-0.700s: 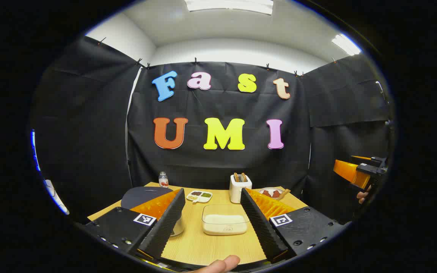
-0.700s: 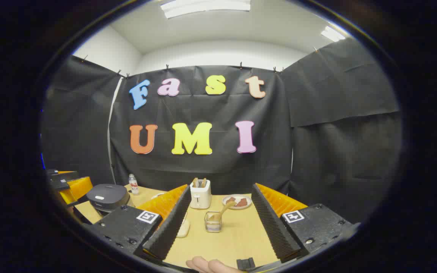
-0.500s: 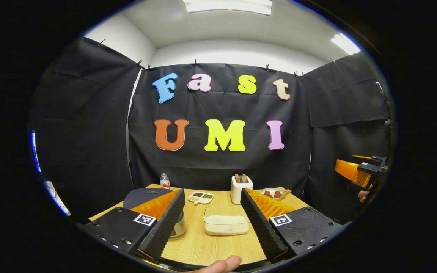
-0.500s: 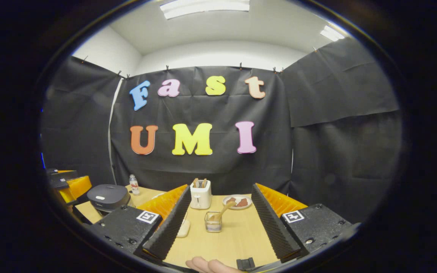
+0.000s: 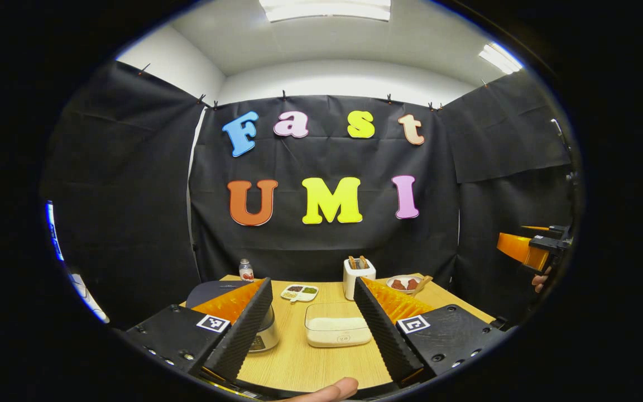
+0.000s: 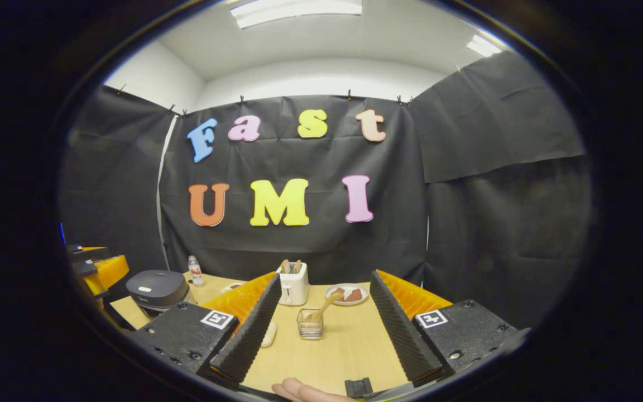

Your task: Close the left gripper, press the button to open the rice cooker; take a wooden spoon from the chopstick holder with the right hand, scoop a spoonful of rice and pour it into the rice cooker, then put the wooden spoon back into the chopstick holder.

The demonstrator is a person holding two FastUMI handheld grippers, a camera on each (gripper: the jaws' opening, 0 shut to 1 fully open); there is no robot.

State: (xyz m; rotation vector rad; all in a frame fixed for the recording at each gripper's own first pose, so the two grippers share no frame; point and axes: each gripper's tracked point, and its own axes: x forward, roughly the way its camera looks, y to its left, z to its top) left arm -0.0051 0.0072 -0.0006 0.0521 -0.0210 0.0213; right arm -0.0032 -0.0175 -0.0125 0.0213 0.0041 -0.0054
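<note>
Here the left gripper (image 5: 312, 318) holds its fingers (image 5: 243, 329) wide apart above the near edge of the bench (image 5: 310, 365), gripping nothing. Between them, in the left gripper view, lies a clear rice container (image 5: 337, 331) with white rice in it. The rice cooker (image 5: 218, 290) sits behind the left finger, partly hidden by it, its dark lid down. Farther back stand a small divided dish (image 5: 298, 291), a white toaster (image 5: 359, 274) with bread in its slots, a plate of food (image 5: 403, 283) and a little bottle (image 5: 246, 270) near the booth's wall. At the right edge of this view the other gripper appears, well apart from the bench things, with part of a hand behind it.

The right gripper (image 6: 321, 321) also has its fingers (image 6: 394, 329) spread wide and empty. In the right gripper view the chopstick holder (image 6: 310, 325), a clear square cup, stands on the bench between them, with the wooden spoon (image 6: 324, 307) leaning in it, its bowl up and tilted to the right. Behind it are the toaster and the plate; the rice cooker, lid shut, sits far to the left by the bottle. A fingertip (image 6: 299, 391) shows at the bottom edge.
</note>
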